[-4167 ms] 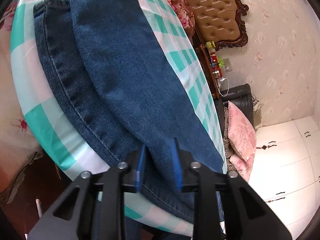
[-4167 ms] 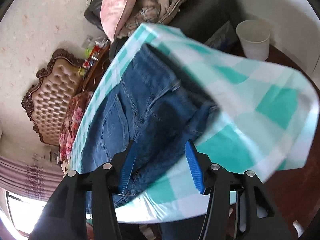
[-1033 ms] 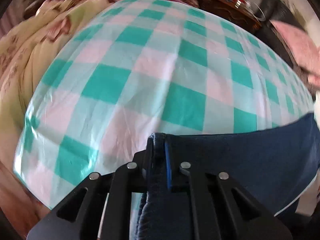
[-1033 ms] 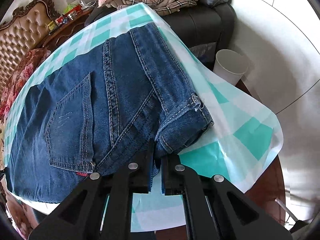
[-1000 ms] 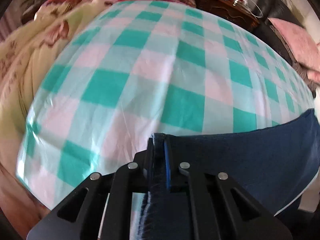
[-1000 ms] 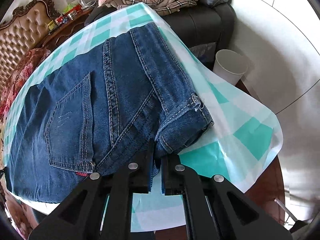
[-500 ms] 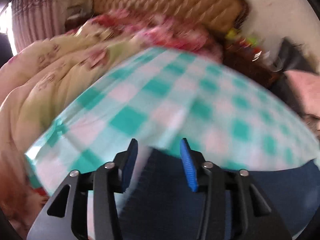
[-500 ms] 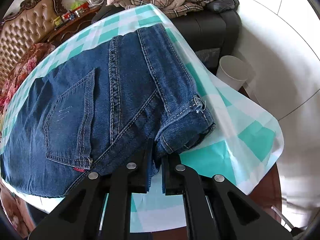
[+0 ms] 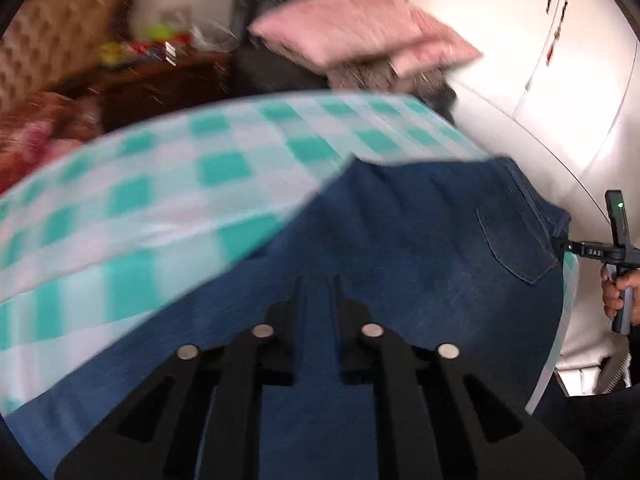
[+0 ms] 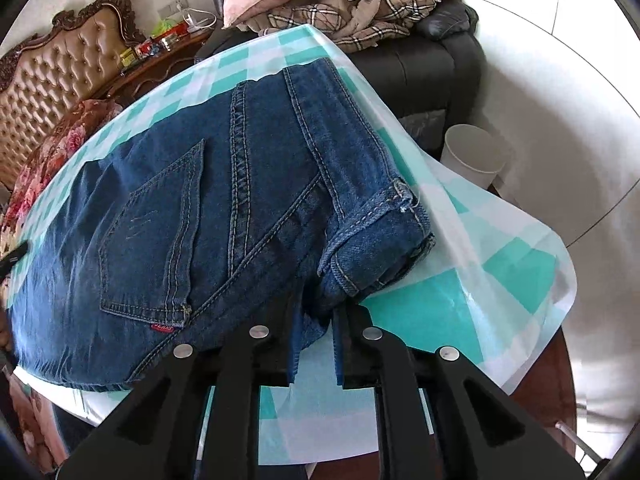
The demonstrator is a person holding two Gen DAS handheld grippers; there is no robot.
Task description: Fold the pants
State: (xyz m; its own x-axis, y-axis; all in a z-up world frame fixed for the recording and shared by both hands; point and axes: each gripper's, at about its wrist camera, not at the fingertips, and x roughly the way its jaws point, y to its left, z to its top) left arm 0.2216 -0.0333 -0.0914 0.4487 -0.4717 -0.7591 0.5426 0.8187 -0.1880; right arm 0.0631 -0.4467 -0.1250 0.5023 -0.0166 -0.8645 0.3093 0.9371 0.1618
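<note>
Denim pants [image 10: 240,200] lie flat on the checked tablecloth [image 10: 500,272], already doubled over, back pocket [image 10: 152,248] facing up. We read the long axis as running from the waistband corner by the right gripper [image 10: 316,344] across the table to the far left of the right wrist view.

The right gripper's jaws are opening. The gap is narrow, and the waist corner of the pants hangs between the pads, but they don't look clamped on it. It sits at the table's near edge and tilts steeply down.

The left gripper [image 9: 318,300] is above the broad middle of the pants, pointing down and across toward the pocket end. Its jaws are closing with a thin slot left between them. Denim shows through the slot, but the view is blurred, so we cannot tell whether any cloth is pinched.

The left wrist view also shows the person's hand [image 9: 618,292] holding the right gripper just beyond the pocket edge, so the two tools stand well apart along the pants.

We judge that the next fold runs along that long axis. The left gripper is nearer the free end, so it should make the grab, and it needs a hem or edge rather than mid-panel. The right gripper is nearer the waist and can pin it down.
</note>
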